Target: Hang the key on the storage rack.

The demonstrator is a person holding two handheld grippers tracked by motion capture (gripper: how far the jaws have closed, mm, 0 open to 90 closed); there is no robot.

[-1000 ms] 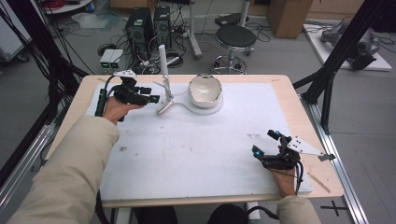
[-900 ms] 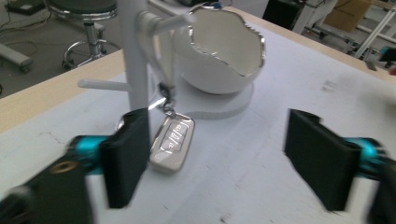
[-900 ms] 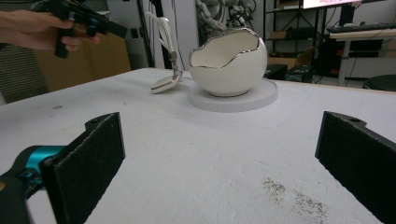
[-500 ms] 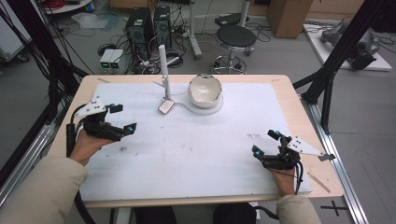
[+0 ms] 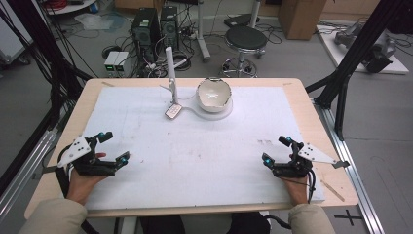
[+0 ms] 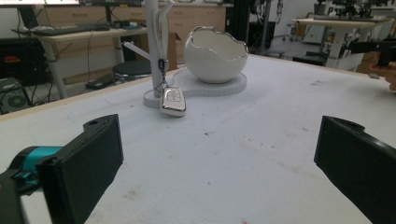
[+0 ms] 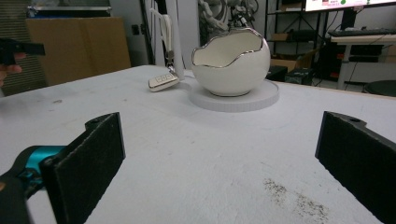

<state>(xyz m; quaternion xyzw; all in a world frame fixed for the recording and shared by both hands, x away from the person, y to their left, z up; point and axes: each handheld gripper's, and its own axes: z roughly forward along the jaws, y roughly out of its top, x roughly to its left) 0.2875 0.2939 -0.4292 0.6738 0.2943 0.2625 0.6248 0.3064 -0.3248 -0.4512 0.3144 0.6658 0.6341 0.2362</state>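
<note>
Room: grey floor beyond the table, computer towers [image 5: 156, 29] and a black stool [image 5: 246, 38] far.
Surface: white mat [image 5: 195, 151] on a wooden table [image 5: 311, 112], faintly stained.
Left gripper [image 5: 111, 147]: near left, jaws apart, empty.
Right gripper [image 5: 276, 150]: near right, jaws apart, empty.
Key fob [image 5: 173, 111]: far centre, hanging from a white stand [image 5: 170, 73], touching the mat.
Bowl [image 5: 213, 94]: eggshell-shaped, just right of the fob.

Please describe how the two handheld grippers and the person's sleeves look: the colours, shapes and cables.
Both the left gripper and the right gripper are black, each with two flat rectangular black jaws, teal accents near the jaw bases, and a grey three-cornered plate on top. A black cable trails from the right one. The sleeves are beige.
</note>
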